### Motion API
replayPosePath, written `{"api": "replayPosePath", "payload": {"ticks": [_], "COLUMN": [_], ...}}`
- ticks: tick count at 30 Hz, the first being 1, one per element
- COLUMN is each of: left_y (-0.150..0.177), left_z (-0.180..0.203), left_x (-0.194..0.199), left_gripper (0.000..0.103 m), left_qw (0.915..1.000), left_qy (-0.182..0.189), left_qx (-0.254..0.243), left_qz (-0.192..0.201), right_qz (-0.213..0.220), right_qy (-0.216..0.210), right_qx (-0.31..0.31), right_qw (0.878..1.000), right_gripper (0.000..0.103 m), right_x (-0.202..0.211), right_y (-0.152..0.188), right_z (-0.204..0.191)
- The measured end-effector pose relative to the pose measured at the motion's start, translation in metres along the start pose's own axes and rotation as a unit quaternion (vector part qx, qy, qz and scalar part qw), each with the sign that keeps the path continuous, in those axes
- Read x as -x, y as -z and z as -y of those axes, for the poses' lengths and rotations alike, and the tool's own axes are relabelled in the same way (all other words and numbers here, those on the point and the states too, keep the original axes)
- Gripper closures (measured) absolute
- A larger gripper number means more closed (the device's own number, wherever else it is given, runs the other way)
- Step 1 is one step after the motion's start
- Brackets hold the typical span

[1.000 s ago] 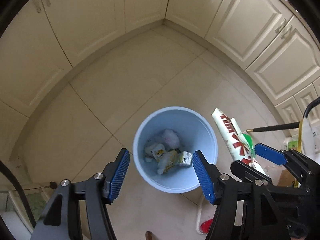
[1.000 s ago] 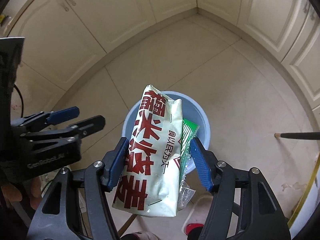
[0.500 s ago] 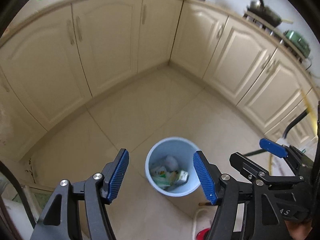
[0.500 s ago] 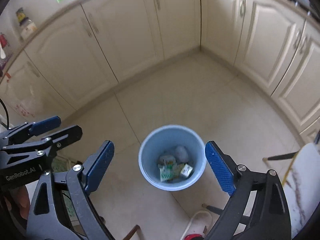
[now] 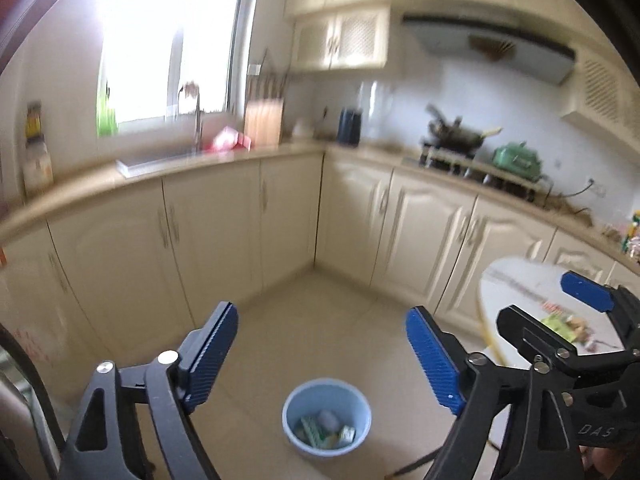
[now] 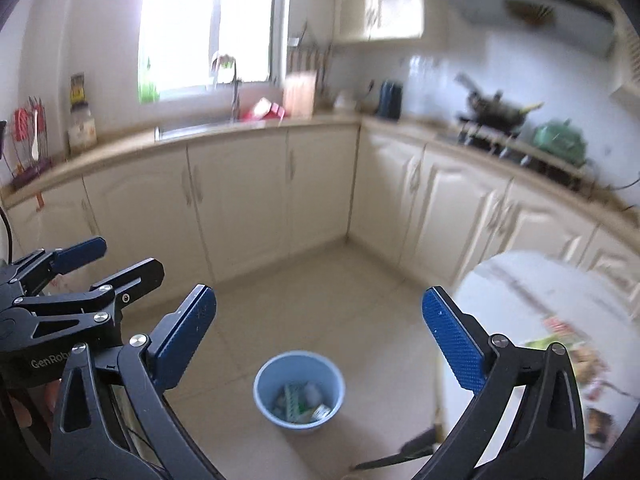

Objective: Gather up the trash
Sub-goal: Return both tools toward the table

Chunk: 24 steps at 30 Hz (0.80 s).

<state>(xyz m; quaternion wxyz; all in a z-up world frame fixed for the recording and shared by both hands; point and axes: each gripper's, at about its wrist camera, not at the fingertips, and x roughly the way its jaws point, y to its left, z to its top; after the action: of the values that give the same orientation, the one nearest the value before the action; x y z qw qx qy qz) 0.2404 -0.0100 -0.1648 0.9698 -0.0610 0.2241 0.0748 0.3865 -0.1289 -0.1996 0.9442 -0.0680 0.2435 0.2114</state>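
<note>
On floor, blue bin (image 5: 326, 417) (image 6: 299, 390), wrappers (image 5: 325, 434) inside

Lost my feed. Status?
Left gripper and right gripper opening, both empty. Blue bin holds wrappers. More trash on white table. Nothing blocking.

Wrappers in your light-blue bin (image 5: 326, 416): too small to tell apart. Stove pans (image 6: 496, 114) and countertop clutter (image 5: 228, 140): motion-blurred. White round table (image 6: 560, 292): cut off at the right edge, its litter (image 6: 576, 356) smeared beyond reading.
</note>
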Motion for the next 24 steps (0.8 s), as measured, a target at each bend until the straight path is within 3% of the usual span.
{"api": "replayPosePath", "payload": {"ticks": [5,11,20,24], "left_y": [0.047,0.115,0.188,0.201], "left_z": [0.039,0.038,0.069,0.079], "left_x": [0.091,0.176,0.246,0.264], "left_gripper": [0.012,0.004,0.001,0.001], "left_qw": [0.9968,0.99,0.9778,0.9744], "left_qy": [0.019,0.03,0.048,0.059], "left_qx": [-0.017,-0.033,-0.055,-0.064], "left_qz": [0.075,0.134,0.196,0.207], "right_qz": [0.063,0.117,0.172,0.188], "right_qy": [0.046,0.086,0.151,0.172], "right_qx": [0.005,-0.005,-0.022,-0.03], "right_qw": [0.997,0.989,0.973,0.966], "right_gripper": [0.0,0.0,0.0,0.0], "right_x": [0.087,0.17,0.261,0.289], "right_y": [-0.013,-0.014,0.002,0.007], "right_z": [0.002,0.008,0.023,0.035]}}
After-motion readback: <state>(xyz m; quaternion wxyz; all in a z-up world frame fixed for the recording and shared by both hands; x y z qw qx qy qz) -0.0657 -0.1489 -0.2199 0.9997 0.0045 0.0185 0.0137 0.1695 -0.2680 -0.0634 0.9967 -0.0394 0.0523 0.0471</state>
